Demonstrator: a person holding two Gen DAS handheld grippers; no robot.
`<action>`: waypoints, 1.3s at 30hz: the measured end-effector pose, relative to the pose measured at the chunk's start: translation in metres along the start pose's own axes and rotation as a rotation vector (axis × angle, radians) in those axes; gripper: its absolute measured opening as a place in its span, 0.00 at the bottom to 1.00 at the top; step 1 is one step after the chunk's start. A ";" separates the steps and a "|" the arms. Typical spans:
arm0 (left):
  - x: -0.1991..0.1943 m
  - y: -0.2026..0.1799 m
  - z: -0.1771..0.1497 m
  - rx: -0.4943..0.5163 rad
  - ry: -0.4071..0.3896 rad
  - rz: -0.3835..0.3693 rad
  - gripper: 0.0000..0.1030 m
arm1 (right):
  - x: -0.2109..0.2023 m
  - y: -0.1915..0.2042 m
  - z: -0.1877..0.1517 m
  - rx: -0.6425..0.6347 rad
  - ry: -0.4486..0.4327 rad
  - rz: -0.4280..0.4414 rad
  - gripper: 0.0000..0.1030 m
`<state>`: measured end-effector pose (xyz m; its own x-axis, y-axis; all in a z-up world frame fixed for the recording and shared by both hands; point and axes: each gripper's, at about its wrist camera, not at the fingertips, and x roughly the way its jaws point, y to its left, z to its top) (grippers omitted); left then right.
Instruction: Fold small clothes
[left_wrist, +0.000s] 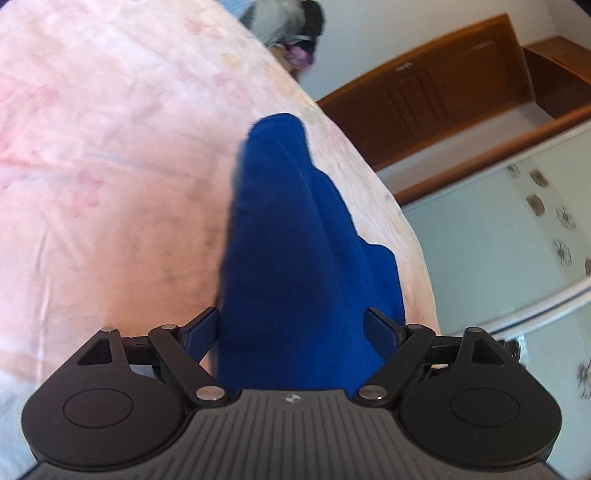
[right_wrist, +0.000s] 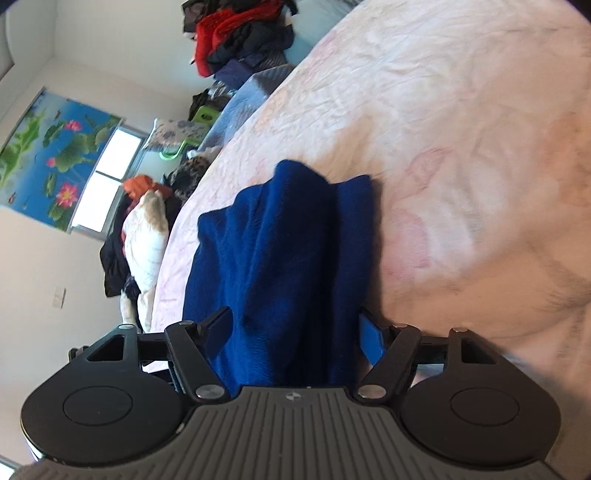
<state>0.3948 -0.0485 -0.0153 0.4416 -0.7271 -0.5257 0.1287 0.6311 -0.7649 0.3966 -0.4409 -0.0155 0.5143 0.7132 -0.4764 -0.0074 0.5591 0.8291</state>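
Both tongs wide apart, left gripper (left_wrist: 291, 332) and right gripper (right_wrist: 295, 332), blue cloth (left_wrist: 295, 240) loose between each pair, on pink bed (left_wrist: 110, 166).

We are seeing one blue garment (left_wrist: 295, 236) lying on one pink bedsheet (left_wrist: 110, 166), two grippers, one wooden door (left_wrist: 436, 99) and one lotus picture (right_wrist: 55, 155).

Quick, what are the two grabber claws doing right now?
Left gripper: open, the blue cloth lies loose between its jaws.
Right gripper: open, the same blue cloth between its jaws, not pinched.
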 end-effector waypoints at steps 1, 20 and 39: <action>0.003 -0.001 0.000 0.016 0.003 -0.009 0.88 | 0.003 0.001 0.001 0.004 0.004 0.015 0.80; -0.036 -0.058 -0.011 0.190 0.088 0.174 0.30 | -0.003 0.043 -0.038 -0.038 0.061 0.082 0.26; -0.128 -0.012 -0.097 0.033 0.084 0.070 0.42 | -0.036 0.050 -0.128 0.040 0.063 0.139 0.39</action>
<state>0.2507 0.0108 0.0250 0.3743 -0.7003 -0.6079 0.1297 0.6886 -0.7134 0.2678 -0.3837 0.0057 0.4556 0.8084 -0.3728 -0.0400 0.4369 0.8986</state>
